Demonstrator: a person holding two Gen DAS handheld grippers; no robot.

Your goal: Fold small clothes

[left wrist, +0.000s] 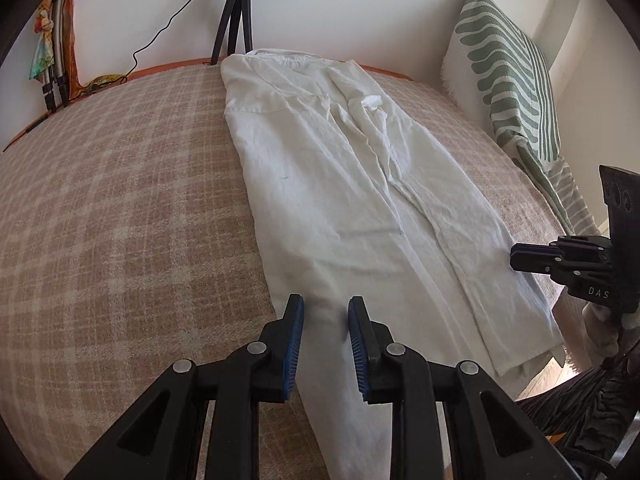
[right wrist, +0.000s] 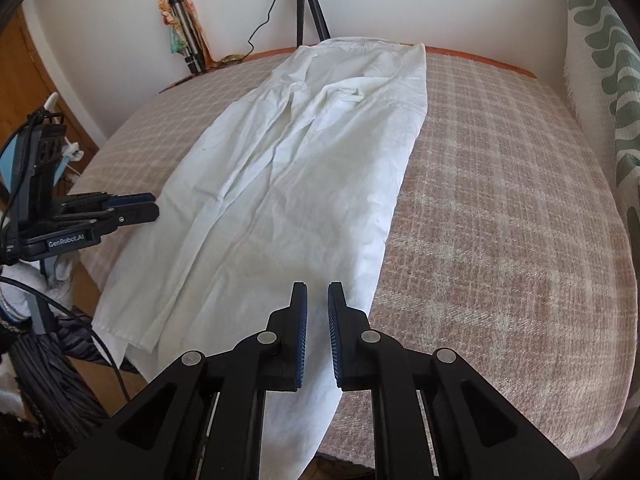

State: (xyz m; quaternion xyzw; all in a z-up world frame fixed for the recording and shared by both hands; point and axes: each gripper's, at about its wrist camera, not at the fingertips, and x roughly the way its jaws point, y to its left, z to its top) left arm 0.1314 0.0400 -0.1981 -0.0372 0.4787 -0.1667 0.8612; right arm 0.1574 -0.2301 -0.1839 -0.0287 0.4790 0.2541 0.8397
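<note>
2 hand-held grippers work over 1 white garment (left wrist: 332,184), spread lengthwise on a plaid bedspread (left wrist: 120,200), far end toward the wall, near end hanging off the bed's front edge; it already looks doubled along its length, though the layers are hard to count.

Left gripper (left wrist: 325,308): blue ribbed pads (left wrist: 294,340) stand a little apart above the near cloth, nothing pinched between them. Right gripper (right wrist: 317,292): jaws only narrowly parted, cloth below, none visibly clamped.

Handling, as a judgement: thin woven fabric, likely cotton or linen; light, limp, creased; it should drape and slide easily, not slip out of ribbed pads; no fragility. Best hold probably at the 2 near hem corners, pinching all layers together, then carried toward the far end; a grab mid-panel would likely bunch it.

Textures: bedspread coarse, pink-beige checks, some friction; green-and-cream patterned throw (left wrist: 504,68) fringed, at the bed's side; black tripod (left wrist: 236,12) with cable against a plain wall.
</note>
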